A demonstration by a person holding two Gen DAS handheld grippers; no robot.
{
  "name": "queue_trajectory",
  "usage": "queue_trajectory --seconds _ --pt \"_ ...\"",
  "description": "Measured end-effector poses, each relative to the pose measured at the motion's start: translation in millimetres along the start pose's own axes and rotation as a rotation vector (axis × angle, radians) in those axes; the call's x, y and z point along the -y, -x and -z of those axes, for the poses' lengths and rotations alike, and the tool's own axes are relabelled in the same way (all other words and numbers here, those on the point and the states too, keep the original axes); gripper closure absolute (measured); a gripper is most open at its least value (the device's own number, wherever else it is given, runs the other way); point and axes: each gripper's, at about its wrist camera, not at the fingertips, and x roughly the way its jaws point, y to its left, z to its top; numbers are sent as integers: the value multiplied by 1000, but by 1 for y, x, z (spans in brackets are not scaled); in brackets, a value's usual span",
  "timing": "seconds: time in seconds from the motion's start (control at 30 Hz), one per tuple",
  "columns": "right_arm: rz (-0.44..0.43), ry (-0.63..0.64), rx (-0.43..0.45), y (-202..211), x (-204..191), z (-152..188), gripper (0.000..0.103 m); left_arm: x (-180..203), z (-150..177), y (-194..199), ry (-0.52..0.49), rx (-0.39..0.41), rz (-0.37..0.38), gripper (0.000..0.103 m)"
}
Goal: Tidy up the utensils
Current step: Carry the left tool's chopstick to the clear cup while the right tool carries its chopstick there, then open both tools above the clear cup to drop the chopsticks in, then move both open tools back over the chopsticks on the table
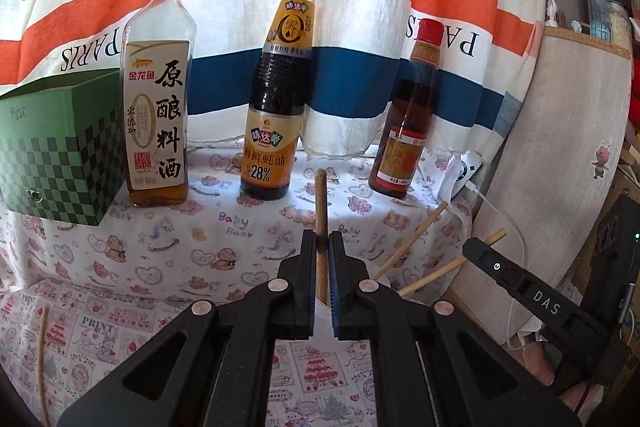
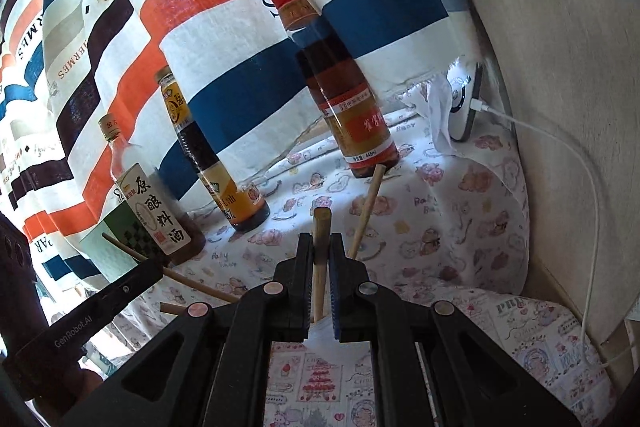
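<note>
My left gripper (image 1: 322, 241) is shut on a brown wooden chopstick (image 1: 321, 199) that sticks up and forward between its jaws. In the right wrist view my right gripper (image 2: 321, 243) is shut on another wooden chopstick (image 2: 321, 227); a second, paler chopstick (image 2: 367, 203) leans out to the right beside its right finger. From the left wrist view the right gripper (image 1: 476, 251) shows at the right with two pale chopsticks (image 1: 412, 243) poking out toward the left. Both grippers hover close together over the printed cloth (image 1: 180, 251), in front of the bottles.
Three bottles stand at the back: cooking wine (image 1: 158, 99), oyster sauce (image 1: 280, 99) and a red-capped bottle (image 1: 404, 115). A green checked box (image 1: 60, 147) sits far left. A white device with a cable (image 2: 464, 107) stands at the right. Striped fabric hangs behind. A thin stick (image 1: 42, 347) lies lower left.
</note>
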Motion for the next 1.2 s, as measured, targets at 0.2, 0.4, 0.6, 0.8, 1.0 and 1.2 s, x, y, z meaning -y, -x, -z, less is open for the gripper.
queue_trajectory --seconds 0.2,0.4,0.6,0.8,1.0,1.2 --pt "-13 22 -17 -2 -2 1 85 2 2 4 -68 27 -15 97" --pt "-13 63 38 17 -16 -4 49 -3 -8 29 -72 66 -55 78" --pt "-43 91 93 53 -43 -6 39 -14 -11 90 -138 191 -150 38" --pt "5 128 116 77 -67 18 23 -32 24 133 -154 262 -228 15" --pt "-41 119 92 91 -81 43 23 -64 51 165 -77 311 -229 0" --pt "-80 74 57 81 -80 63 23 -104 72 167 -29 335 -287 1"
